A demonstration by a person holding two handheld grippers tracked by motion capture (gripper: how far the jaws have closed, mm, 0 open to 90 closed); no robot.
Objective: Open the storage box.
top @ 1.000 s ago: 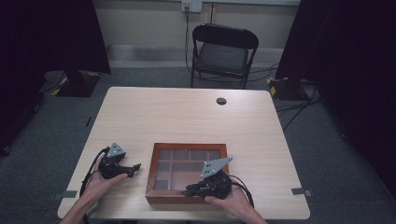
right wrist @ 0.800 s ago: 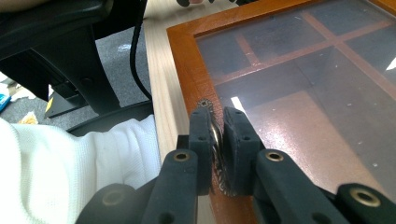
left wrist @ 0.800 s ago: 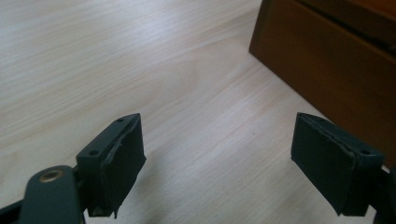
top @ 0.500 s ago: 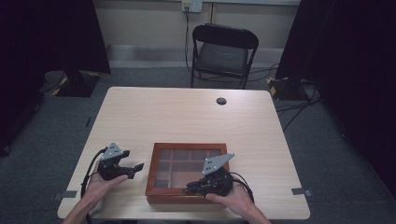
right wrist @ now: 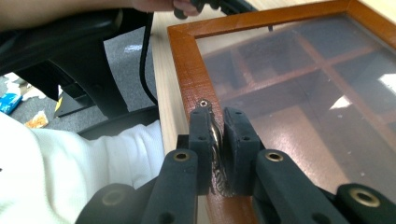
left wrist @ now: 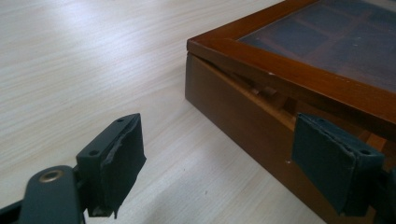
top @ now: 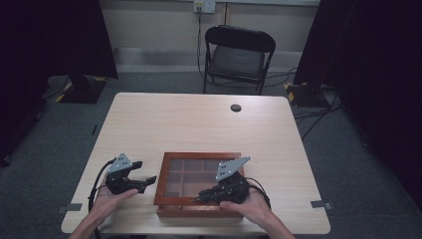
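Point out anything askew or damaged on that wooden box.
The lid of the wooden box sits slightly raised: the left gripper view shows a gap under its frame. The right tongs are shut on a small metal latch at the lid's edge.

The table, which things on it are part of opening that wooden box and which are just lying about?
In use:
- wooden box with a glass lid, its edge slightly raised
- metal latch on the lid frame, pinched by the right gripper
- left gripper, open beside the box

Lying about:
- small dark round thing at the table's far edge
- folding chair beyond it
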